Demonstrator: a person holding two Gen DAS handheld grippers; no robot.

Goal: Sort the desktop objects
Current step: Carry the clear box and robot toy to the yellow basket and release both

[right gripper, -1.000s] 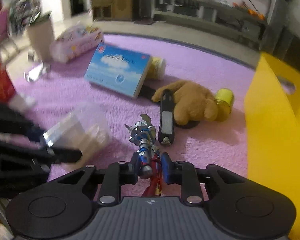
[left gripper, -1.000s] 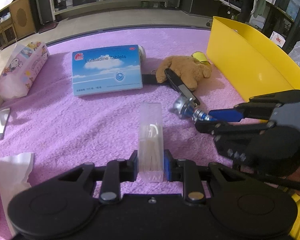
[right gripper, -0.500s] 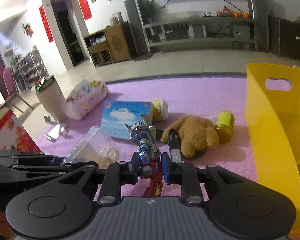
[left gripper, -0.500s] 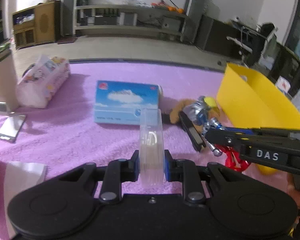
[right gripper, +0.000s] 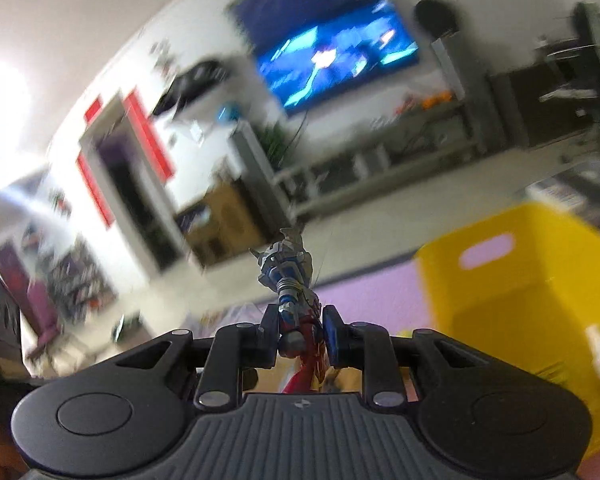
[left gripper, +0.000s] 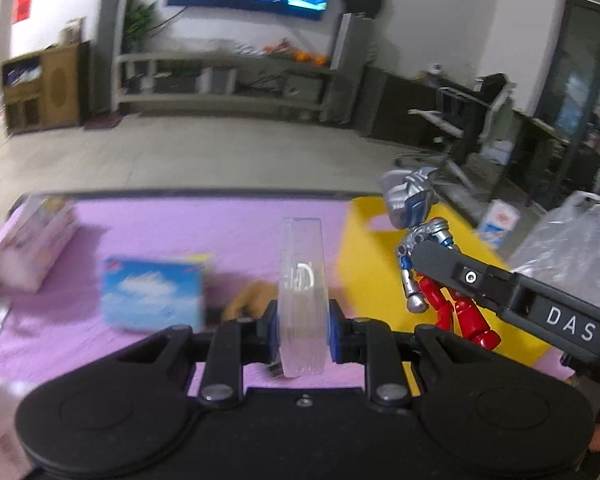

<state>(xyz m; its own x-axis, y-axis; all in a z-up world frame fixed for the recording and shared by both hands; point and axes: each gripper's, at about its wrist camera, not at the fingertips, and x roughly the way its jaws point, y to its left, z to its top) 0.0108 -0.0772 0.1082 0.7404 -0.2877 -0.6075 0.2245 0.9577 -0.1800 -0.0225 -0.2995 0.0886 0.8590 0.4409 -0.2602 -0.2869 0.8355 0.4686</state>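
Both tools have risen off the mat, left tool (left gripper: 303, 330) clamping the clear box (left gripper: 302, 292), right tool (right gripper: 302, 334) the toy robot (right gripper: 290, 276).

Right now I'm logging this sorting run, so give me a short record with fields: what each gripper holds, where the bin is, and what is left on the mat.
left gripper: shut on clear plastic box, held upright
right gripper: shut on toy robot figure, raised clear of the mat
yellow bin: on the right of the purple mat, behind the figure
left on mat: blue tablet box, tissue pack, brown plush toy
image quality: both views blurred
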